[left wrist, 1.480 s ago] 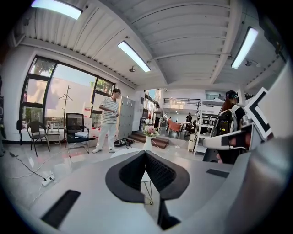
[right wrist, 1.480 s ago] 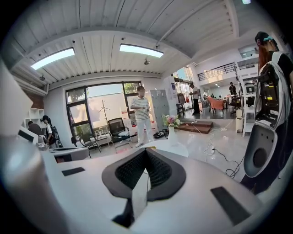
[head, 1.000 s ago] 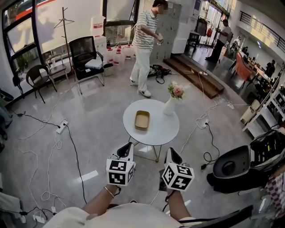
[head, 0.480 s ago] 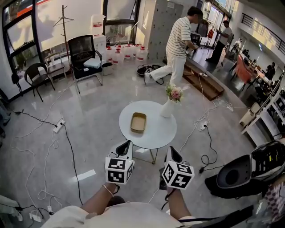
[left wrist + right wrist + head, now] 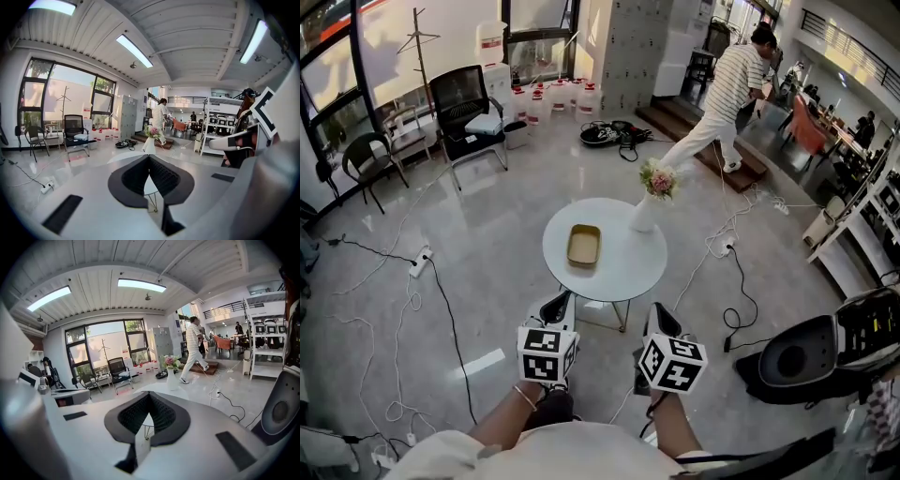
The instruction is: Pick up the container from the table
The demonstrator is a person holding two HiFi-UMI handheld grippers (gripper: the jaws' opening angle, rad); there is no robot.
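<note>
A shallow tan container (image 5: pixel 583 245) lies on the round white table (image 5: pixel 614 272), left of its middle. A white vase of pink flowers (image 5: pixel 645 202) stands at the table's far right edge. My left gripper (image 5: pixel 561 300) and right gripper (image 5: pixel 659 312) hover side by side just short of the table's near edge, apart from the container. In the left gripper view the left gripper (image 5: pixel 149 157) is shut on nothing. In the right gripper view the right gripper (image 5: pixel 150 394) is likewise shut on nothing. The jaws hide the container in both gripper views; only the vase (image 5: pixel 149 143) (image 5: pixel 172 376) shows.
Cables and a power strip (image 5: pixel 418 266) trail over the floor to the left, more cables (image 5: pixel 733 281) to the right. A black machine (image 5: pixel 811 352) sits low at right. A black office chair (image 5: pixel 464 112) stands at the back left. A person in a striped shirt (image 5: pixel 727 98) walks by the wooden steps.
The person in the striped shirt has walked from behind the table off to the back right. Both grippers have stayed shut and side by side before the table.
</note>
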